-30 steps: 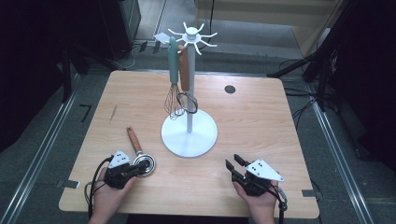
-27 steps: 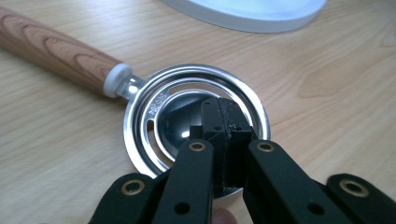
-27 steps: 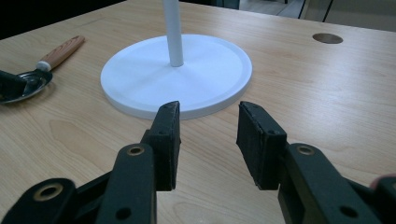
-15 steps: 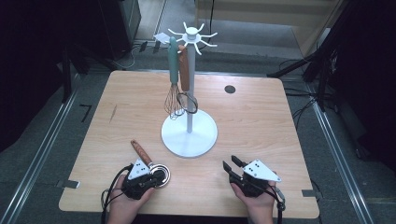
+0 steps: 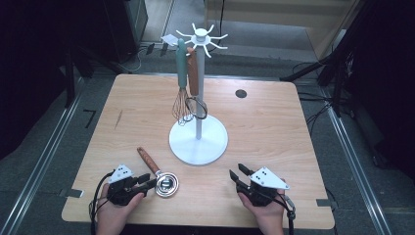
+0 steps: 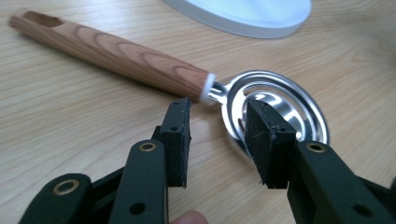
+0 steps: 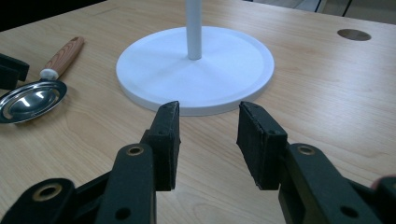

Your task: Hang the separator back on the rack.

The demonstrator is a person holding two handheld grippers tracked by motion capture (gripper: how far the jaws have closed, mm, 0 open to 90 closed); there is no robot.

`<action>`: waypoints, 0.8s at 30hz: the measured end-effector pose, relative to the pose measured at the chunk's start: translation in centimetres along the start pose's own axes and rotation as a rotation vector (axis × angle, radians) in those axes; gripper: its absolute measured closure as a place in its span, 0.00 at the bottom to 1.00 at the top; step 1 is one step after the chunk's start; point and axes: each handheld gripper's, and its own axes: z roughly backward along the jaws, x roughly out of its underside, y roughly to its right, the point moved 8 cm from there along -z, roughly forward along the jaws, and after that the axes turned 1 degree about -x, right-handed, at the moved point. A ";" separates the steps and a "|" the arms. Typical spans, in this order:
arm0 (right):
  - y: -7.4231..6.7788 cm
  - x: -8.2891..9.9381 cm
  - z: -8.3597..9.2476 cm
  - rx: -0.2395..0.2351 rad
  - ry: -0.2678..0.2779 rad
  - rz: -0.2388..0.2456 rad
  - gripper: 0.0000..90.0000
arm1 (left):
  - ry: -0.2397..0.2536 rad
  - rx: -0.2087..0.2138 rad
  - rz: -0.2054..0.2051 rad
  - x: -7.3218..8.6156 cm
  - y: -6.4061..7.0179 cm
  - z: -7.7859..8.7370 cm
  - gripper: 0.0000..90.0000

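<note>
Left gripper (image 5: 142,183): sitting at the near left of the table, fingers (image 6: 180,133) have just been opening up. They stand a bit apart now, with the near rim of the metal bowl between them, and the pads don't look like they're pressing on it.
Strainer spoon (image 5: 157,174): lying flat on the table, near left, just in front of the stand's base. Wooden handle points far-left, shiny round bowl is at the near end, right at the left gripper's fingertips. In the left gripper view you can see the bowl (image 6: 275,109) has ring-shaped slots in it.
Right gripper (image 5: 238,177): near right of the table, fingers moderately open with nothing in them, just bare table between. It's aimed at the stand's base, well apart from the spoon.
Stand (image 5: 198,142): white pole on a round white base, middle of the table, hooks fanned out on top.
Whisk (image 5: 183,93): hangs off the stand on the left side, teal handle.
Other utensil (image 5: 194,83): brown handle, hangs right beside the whisk; can't tell what its dark lower end is.
Table (image 5: 274,132): light wood, small dark round hole near the far right.
</note>
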 end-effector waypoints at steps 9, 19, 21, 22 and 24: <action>-1.4 0.1 -0.6 -0.032 -0.013 0.024 0.68 | -0.040 0.048 -0.030 0.4 1.8 -1.2 0.73; -3.2 0.4 -1.2 -0.084 -0.026 0.024 0.68 | -0.046 0.092 -0.040 0.4 4.1 -2.2 0.73; -3.8 0.4 -1.3 -0.103 -0.029 0.017 0.68 | -0.047 0.102 -0.044 0.4 4.8 -2.5 0.72; -4.1 0.5 -1.3 -0.111 -0.031 0.014 0.69 | -0.046 0.107 -0.045 0.4 5.1 -2.7 0.73; -4.6 0.5 -1.4 -0.128 -0.036 0.016 0.70 | -0.050 0.111 -0.053 0.5 5.6 -2.9 0.74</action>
